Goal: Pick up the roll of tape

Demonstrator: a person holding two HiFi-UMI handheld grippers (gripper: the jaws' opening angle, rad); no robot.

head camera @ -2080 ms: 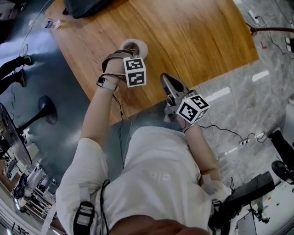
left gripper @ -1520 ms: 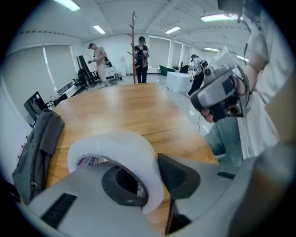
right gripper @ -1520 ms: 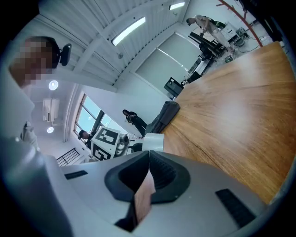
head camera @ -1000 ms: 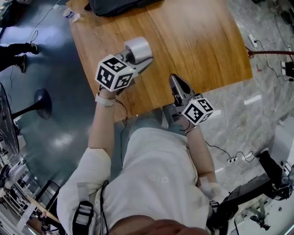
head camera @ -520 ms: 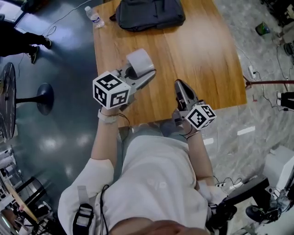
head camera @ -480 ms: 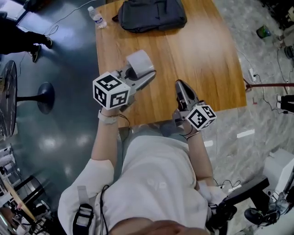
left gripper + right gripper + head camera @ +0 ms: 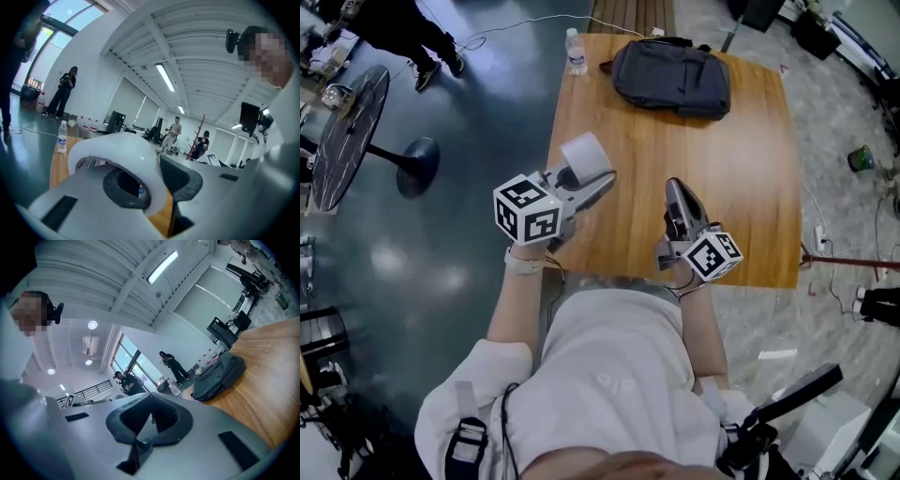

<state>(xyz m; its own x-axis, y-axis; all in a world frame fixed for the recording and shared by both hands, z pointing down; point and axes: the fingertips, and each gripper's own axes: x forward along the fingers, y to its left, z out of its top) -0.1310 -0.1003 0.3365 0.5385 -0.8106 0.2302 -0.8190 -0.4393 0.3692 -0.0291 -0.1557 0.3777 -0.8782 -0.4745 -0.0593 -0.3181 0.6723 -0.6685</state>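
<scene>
A white roll of tape [image 7: 584, 157] hangs in the air above the near left part of the wooden table [image 7: 741, 159], clamped in my left gripper [image 7: 595, 178]. In the left gripper view the roll [image 7: 123, 152] fills the space between the two grey jaws, which press on its sides, and my left gripper [image 7: 154, 183] points roughly level. My right gripper [image 7: 676, 190] hovers over the table's near edge to the right. Its dark pads [image 7: 149, 420] meet with nothing between them.
A dark grey backpack [image 7: 671, 79] lies at the far end of the table, seen too in the right gripper view as the backpack [image 7: 218, 373]. A water bottle [image 7: 574, 52] stands at the far left corner. A floor fan [image 7: 352, 122] and people stand on the floor to the left.
Both grippers have risen from the table top, the left one carrying the tape roll up with it. The head view has swung so the far end of the table shows.
</scene>
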